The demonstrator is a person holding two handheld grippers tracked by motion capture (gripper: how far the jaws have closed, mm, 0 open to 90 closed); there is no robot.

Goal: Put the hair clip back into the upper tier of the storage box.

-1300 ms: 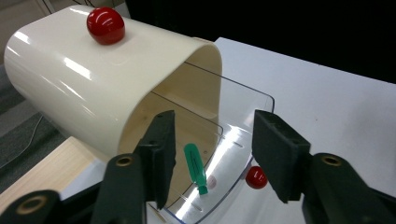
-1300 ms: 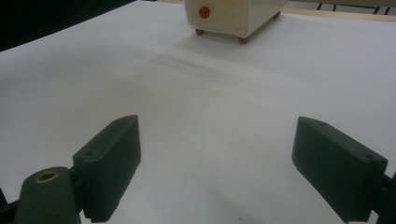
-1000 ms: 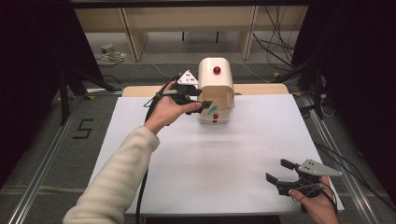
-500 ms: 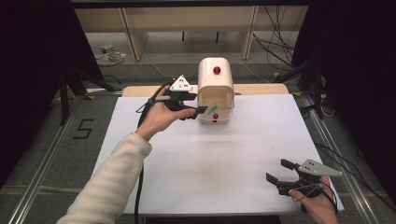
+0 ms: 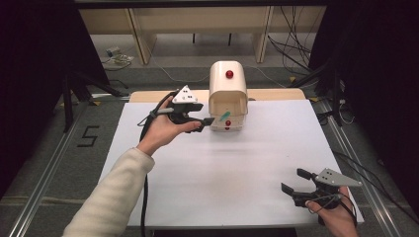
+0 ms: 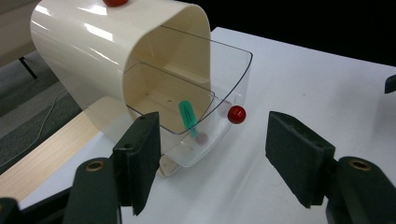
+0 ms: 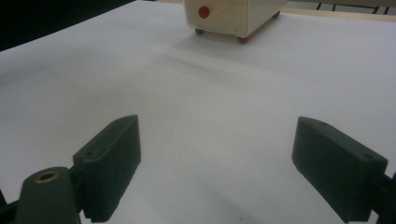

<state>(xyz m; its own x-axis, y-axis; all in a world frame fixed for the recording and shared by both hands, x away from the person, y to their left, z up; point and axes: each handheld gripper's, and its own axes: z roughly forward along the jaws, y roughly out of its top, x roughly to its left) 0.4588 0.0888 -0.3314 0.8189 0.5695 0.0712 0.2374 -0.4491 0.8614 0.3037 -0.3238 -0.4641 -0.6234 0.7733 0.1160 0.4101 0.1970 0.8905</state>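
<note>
High view: the left gripper (image 5: 206, 121) has drawn back leftward from the cream box (image 5: 228, 94), jaws just widened and empty; the right gripper (image 5: 292, 181) idles released near the desk's (image 5: 247, 168) front edge. Left gripper view: a green pen (image 6: 188, 115) lies in the clear drawer (image 6: 224, 93) (apparently just dropped off). Right gripper view: white desk, dark room beyond.

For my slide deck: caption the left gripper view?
Open left gripper faces a cream bread box whose clear drawer holds a green pen.
</note>
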